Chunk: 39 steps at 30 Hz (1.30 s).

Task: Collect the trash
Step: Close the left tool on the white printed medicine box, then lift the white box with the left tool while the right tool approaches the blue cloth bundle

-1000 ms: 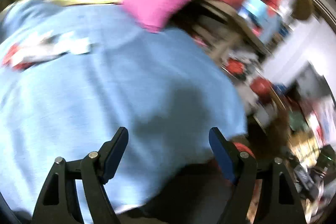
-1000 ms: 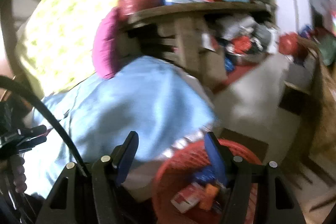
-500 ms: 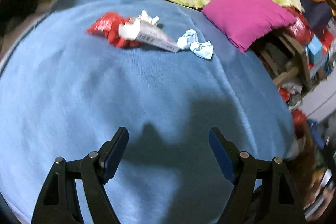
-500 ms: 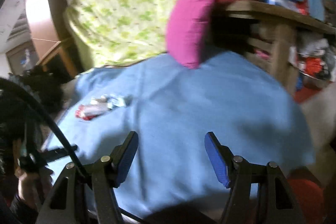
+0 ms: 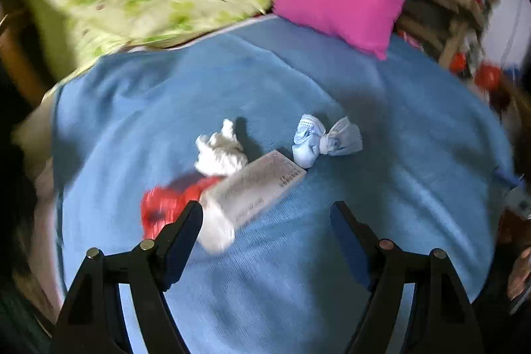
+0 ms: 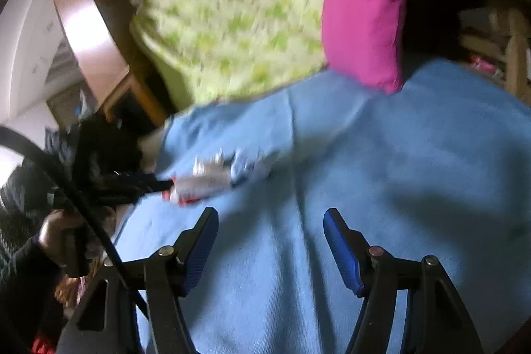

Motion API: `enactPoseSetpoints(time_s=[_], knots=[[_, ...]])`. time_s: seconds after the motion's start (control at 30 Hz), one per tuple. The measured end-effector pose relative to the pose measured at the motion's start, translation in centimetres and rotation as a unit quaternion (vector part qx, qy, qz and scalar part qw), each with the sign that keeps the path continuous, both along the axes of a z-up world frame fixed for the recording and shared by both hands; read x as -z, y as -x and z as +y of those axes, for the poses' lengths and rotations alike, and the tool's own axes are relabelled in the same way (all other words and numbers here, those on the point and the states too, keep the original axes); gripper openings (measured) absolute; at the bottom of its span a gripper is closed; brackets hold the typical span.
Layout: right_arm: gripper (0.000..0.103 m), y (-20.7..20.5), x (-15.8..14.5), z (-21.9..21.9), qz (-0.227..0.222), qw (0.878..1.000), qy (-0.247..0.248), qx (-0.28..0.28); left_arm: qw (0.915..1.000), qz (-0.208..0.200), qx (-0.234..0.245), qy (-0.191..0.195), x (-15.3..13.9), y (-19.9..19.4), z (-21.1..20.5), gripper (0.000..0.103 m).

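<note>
My left claw (image 5: 265,214) hangs wide and empty over the trash pile on the blue blanket (image 5: 381,121): box (image 5: 255,188) dead ahead, red wrapper (image 5: 162,204) at 9, tissue (image 5: 219,151) at 11. Right claw (image 6: 270,221) just opened, empty. Risk: the left finger clips the box and scatters it all.

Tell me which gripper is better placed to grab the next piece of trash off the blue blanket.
Left. The left gripper hangs open right at the box and red wrapper. The right gripper, also open, has only bare blanket between its fingers.
</note>
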State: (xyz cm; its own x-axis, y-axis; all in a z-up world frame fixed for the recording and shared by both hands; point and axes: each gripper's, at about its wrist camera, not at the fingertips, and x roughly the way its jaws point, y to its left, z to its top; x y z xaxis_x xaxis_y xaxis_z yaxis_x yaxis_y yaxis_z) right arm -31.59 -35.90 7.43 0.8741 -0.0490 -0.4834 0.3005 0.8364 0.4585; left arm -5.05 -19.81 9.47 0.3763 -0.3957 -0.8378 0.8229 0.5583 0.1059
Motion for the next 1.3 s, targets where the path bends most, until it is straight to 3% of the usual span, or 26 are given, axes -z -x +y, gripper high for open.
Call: enactPoseSetpoints(time_s=[0.17,0.4,0.6,0.67,0.73,0.93,1.03,1.13,1.23,1.3], knots=[[0.075,-0.1,0.6,-0.7,-0.001,1.0,-0.02,-0.003,0.995,-0.023,0.061,-0.077,1.7,-1.3,-3.2,0.079],[0.075,-0.5,0.7,-1.0,-0.003,0.999,-0.031,-0.009,0.9887,-0.005,0.087,-0.122,3.8,-2.8,-4.8,0.079],[0.075,-1.0,0.9,-1.1,0.002,0.999,-0.039,-0.009,0.9832,0.002,0.095,-0.156,6.0,-1.7,-5.3,0.079],[0.075,-0.9,0.9,-1.0,0.002,0.999,-0.036,-0.009,0.9839,0.007,0.097,-0.15,6.1,-0.8,-5.2,0.071],[0.075,-0.9,0.9,-0.9,0.002,0.999,-0.036,-0.008,0.985,0.025,0.093,-0.143,6.2,-0.1,-4.8,0.048],[0.075,-0.7,0.8,-1.0,0.002,0.999,-0.034,-0.002,0.9933,0.069,0.04,-0.084,6.2,1.2,-2.7,0.05],[0.075,-0.6,0.7,-1.0,0.001,0.999,-0.032,0.0,0.9934,0.097,0.012,-0.061,6.7,1.5,-1.9,0.051],[0.075,-0.5,0.6,-0.8,0.002,1.0,-0.025,0.001,0.9946,0.086,-0.008,-0.058,7.3,1.9,-1.8,0.058],[0.075,-0.4,0.5,-0.5,0.004,1.0,-0.017,0.002,0.9928,0.111,-0.039,-0.023,7.3,1.8,-1.1,0.058],[0.075,-0.5,0.6,-0.4,0.006,1.0,-0.015,0.002,0.9917,0.112,-0.063,-0.004,7.3,2.0,-0.2,0.043]])
